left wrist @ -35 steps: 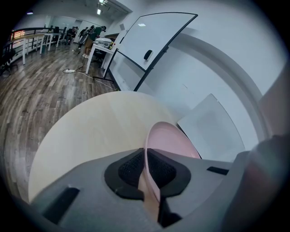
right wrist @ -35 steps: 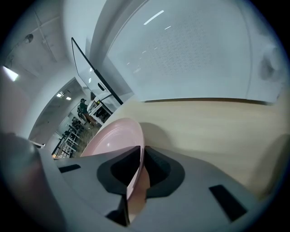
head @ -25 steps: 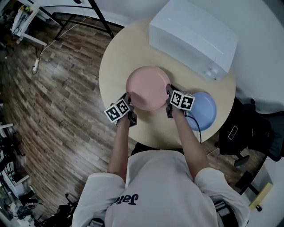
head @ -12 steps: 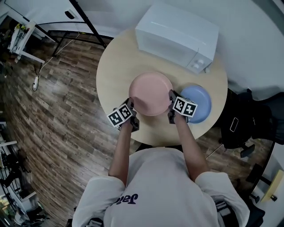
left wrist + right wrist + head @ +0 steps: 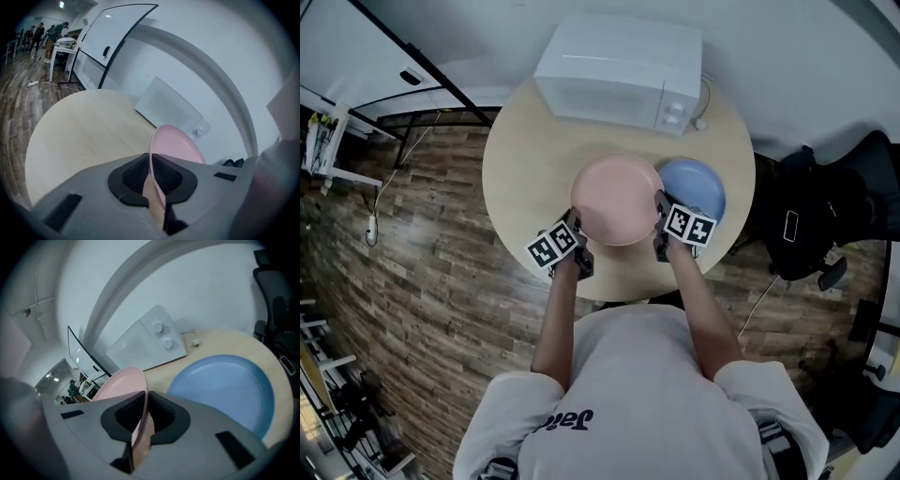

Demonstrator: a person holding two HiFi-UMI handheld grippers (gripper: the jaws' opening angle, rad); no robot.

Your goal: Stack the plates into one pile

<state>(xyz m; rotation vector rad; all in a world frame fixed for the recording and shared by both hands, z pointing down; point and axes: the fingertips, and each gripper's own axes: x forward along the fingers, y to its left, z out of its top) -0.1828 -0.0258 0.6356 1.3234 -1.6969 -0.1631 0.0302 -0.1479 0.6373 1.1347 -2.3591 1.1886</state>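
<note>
A pink plate point(image 5: 617, 199) hangs above the round table point(image 5: 520, 164), gripped at both sides. My left gripper point(image 5: 575, 228) is shut on its left rim, and in the left gripper view the pink plate point(image 5: 176, 145) runs edge-on between the pads. My right gripper point(image 5: 659, 221) is shut on the right rim, where the pink plate point(image 5: 123, 385) again shows edge-on. A blue plate point(image 5: 698, 186) lies flat on the table just right of the pink one, its left part hidden under it; the blue plate point(image 5: 227, 385) fills the right gripper view's right side.
A white microwave point(image 5: 621, 68) stands at the table's far side, close behind both plates. A black office chair point(image 5: 825, 211) sits right of the table. Wooden floor point(image 5: 403, 262) lies to the left, with a whiteboard stand point(image 5: 412, 80) at the upper left.
Both grippers carried the pink plate to the right and slightly up. It now overlaps the blue plate's left edge, where before a gap showed between them.
</note>
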